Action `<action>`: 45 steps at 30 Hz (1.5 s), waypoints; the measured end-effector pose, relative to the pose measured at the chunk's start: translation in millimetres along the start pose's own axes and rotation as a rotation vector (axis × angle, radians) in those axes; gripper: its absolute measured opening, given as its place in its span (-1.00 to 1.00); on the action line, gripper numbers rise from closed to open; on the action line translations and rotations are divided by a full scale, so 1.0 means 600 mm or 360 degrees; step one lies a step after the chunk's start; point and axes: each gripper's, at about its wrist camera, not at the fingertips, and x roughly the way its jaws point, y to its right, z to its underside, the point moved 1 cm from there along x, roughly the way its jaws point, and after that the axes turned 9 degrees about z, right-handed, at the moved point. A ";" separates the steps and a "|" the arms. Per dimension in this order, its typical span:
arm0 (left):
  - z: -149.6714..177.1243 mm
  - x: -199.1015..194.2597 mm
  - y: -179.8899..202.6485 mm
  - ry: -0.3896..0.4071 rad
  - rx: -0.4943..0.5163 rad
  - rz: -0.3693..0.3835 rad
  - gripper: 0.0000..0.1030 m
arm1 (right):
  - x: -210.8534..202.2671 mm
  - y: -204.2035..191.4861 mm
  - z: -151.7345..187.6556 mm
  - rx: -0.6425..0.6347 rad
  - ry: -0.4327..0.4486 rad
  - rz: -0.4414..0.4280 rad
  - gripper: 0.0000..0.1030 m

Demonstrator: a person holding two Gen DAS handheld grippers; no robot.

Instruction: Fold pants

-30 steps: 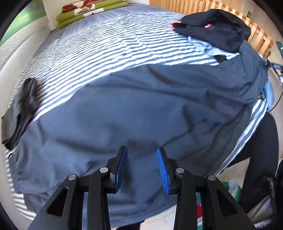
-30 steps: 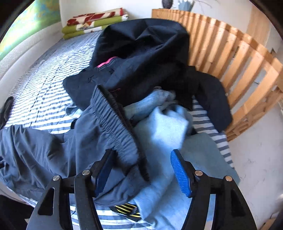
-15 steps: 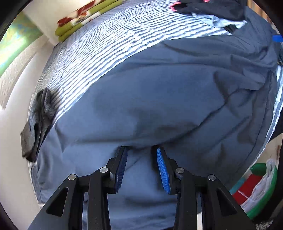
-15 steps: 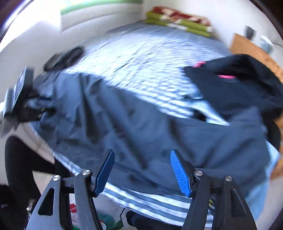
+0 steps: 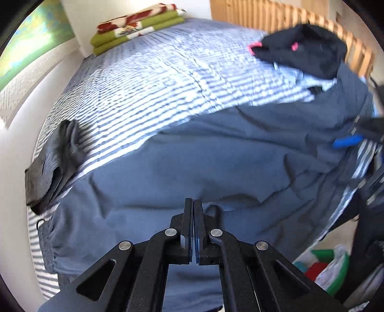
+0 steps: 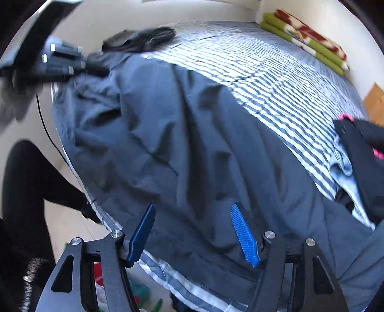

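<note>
The slate-blue fabric pants (image 5: 216,163) are spread across the near part of the blue-and-white striped bed (image 5: 153,79), filling the lower and middle area of the left wrist view and most of the centre of the right wrist view (image 6: 192,148). The cloth is creased in long folds, and its edge hangs at the bed's near side.

The left gripper (image 5: 193,206) is seen at the bottom centre of its own view with both blue pads pressed flat together. A small ridge of the pants cloth rises just beside the fingertips, but whether any cloth is pinched between them cannot be told. In the right wrist view the same gripper appears blurred at the upper left (image 6: 72,62), at the pants' far end.

The right gripper (image 6: 192,230) is held over the pants at the lower centre of its view, its blue ribbed pads (image 6: 244,237) standing well apart with nothing clamped.

A crumpled black garment with pink trim (image 5: 309,55) lies at the upper right of the left view, a dark grey folded cloth (image 5: 50,163) at the left edge of the bed, and a folded green blanket with red flowers (image 5: 134,31) at the top. A wooden slatted rail (image 5: 276,16) runs behind the bed.
</note>
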 end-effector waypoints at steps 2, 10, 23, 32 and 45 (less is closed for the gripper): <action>0.010 -0.004 0.007 -0.0028 0.0031 0.0056 -1.00 | 0.021 -0.018 -0.006 -0.0079 -0.0041 0.0071 0.20; 0.023 0.100 0.043 -0.0256 0.0179 -0.0023 -0.11 | 0.049 0.009 -0.012 0.0028 -0.0159 0.0079 -0.73; 0.024 0.057 0.022 -0.0122 0.0156 -0.0033 -0.97 | -0.007 0.080 -0.030 0.0356 -0.0062 -0.0103 -0.98; 0.100 -0.032 0.016 -0.0164 0.0049 0.0027 -0.97 | -0.033 -0.033 0.026 0.0140 -0.0069 -0.0265 -0.98; 0.060 -0.059 0.063 -0.0099 -0.0075 0.0106 -0.89 | -0.198 0.217 0.182 0.0837 0.0320 0.0156 -0.27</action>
